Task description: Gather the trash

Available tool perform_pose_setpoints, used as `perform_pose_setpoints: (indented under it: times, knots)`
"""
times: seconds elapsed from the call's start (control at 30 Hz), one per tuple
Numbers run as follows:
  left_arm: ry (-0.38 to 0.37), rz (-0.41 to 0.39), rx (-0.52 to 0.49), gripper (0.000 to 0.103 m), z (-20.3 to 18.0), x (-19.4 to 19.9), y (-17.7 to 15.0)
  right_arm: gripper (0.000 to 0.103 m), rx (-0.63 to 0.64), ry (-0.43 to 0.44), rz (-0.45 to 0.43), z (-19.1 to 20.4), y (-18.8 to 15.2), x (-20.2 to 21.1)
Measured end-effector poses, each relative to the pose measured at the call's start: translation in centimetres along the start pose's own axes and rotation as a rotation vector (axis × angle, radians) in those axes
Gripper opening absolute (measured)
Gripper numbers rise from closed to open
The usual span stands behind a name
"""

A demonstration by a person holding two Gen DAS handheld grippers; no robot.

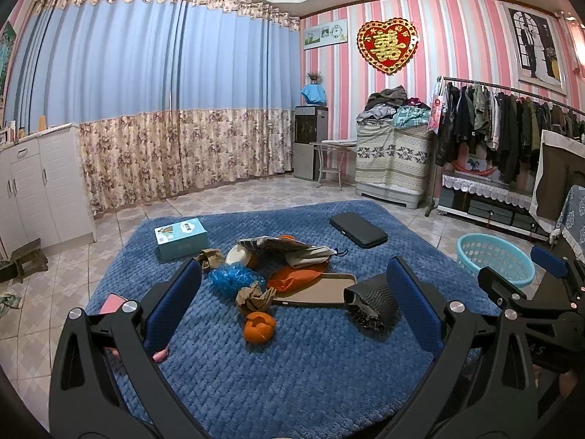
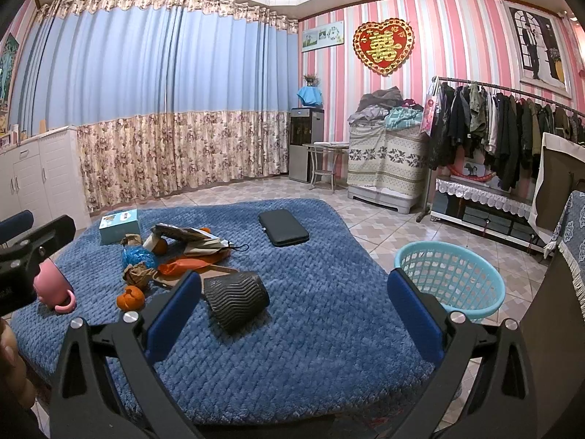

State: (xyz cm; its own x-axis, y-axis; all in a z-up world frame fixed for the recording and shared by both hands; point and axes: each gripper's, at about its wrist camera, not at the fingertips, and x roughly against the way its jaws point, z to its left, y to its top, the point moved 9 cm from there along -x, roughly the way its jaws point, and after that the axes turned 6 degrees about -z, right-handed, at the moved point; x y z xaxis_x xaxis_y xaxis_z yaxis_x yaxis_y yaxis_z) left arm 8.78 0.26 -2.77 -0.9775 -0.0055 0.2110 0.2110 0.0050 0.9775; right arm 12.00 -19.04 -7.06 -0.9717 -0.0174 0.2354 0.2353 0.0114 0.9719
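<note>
Blanket: quilted plush blanket (image 2: pixel 310 329), deep blue, scale-like weave;
Basket: round plastic lattice basket (image 2: pixel 453 278), pale turquoise;
Cup: ribbed paper cup (image 2: pixel 234 298), black, chevron ridges;
Peel: curled citrus peel (image 1: pixel 259 326), orange;
Bag: crumpled plastic bag (image 1: pixel 234 278), bright blue;
Wall: striped wallpaper (image 1: pixel 457 36), pink, white, grey;
Pads: gripper finger pads (image 2: pixel 173 318), royal blue

Trash heaped on a rug-covered surface, basket off its right edge.

On the rug (image 2: pixel 292 311), the ribbed cup (image 2: pixel 236 301) lies on its side nearest the camera. Left of it sits the fruit peel (image 2: pixel 130 298), with crumpled paper (image 2: pixel 138 275) just behind and a plastic wad (image 2: pixel 137 256) further back. The tissue box (image 2: pixel 120 231) stands at the far left, the flat case (image 2: pixel 283 232) at the far middle. The mug (image 2: pixel 55 287) lies near the left edge. The basket (image 2: pixel 451 280) stands on the floor, right of the rug.
</note>
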Motion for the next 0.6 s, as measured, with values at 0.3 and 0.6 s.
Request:
perform_pose_setpoints:
  times: [0.3,0.6]
  knots:
    - [0.000,-0.001,0.000,0.098,0.00,0.02,0.00,0.099,0.000,-0.001,0.001,-0.02,-0.05,-0.05]
    - [0.003,-0.005,-0.001,0.098,0.33,-0.17,0.12,0.099,-0.001,-0.002,-0.001,-0.05,-0.04,-0.05]
